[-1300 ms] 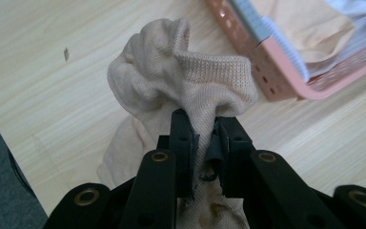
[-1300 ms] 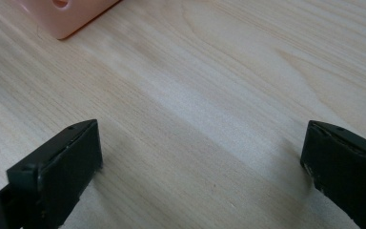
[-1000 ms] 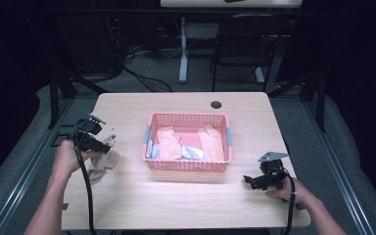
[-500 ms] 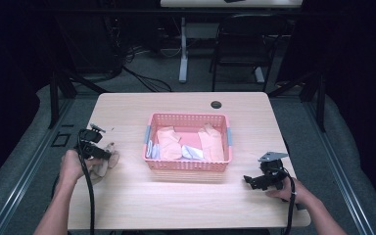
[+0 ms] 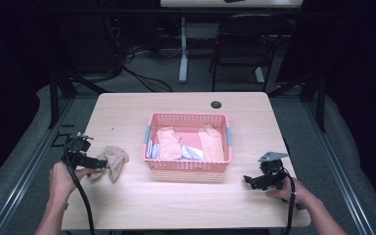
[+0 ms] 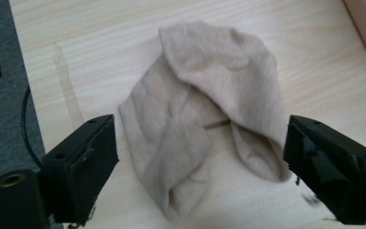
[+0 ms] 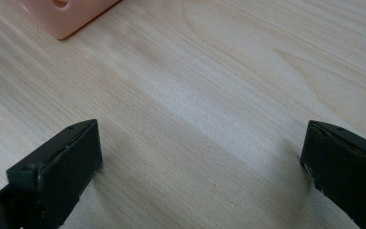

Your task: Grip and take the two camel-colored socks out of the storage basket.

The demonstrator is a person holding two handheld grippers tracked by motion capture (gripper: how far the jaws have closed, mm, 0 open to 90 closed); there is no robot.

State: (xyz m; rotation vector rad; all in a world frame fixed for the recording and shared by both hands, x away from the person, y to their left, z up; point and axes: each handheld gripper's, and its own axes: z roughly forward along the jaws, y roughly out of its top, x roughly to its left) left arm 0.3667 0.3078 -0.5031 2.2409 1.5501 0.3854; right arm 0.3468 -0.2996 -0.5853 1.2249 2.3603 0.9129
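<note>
Sock [image 6: 205,119], beige and crumpled, lies on the counter [image 5: 186,205] left of the basket [image 5: 188,164], apparently set aside from the pink and white pieces inside it. The left gripper [image 5: 103,164] hangs over it; its fingers [image 6: 83,160] have just been opening and stand wide, the sock loose between them. Right of the basket, the right gripper [image 5: 248,180] rests idle, fingers [image 7: 59,169] wide and empty.

floor: grey carpet [image 5: 142,73] | chair [image 5: 239,46] behind | surroundings dark
</note>
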